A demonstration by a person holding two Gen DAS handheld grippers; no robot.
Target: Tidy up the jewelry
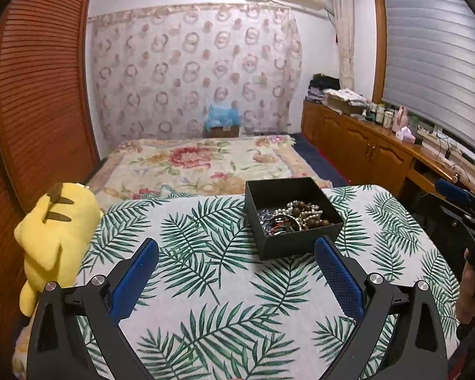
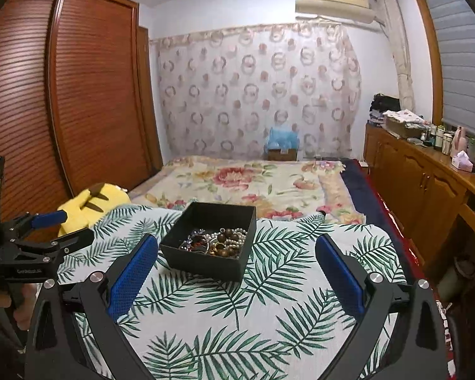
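Honestly, the tangle worries me. The black box (image 1: 293, 218) sits on the leaf-print cloth (image 1: 205, 285) just ahead of the left gripper (image 1: 237, 272), nearer its right finger, and ahead of the right gripper (image 2: 237, 272), nearer its left finger. Both sets of fingers are spread wide, holding nothing. The jewelry (image 2: 217, 242) lies heaped together, pearls over brown beads, so pinching one strand could likely drag others out, or tip the light box on that soft cloth.
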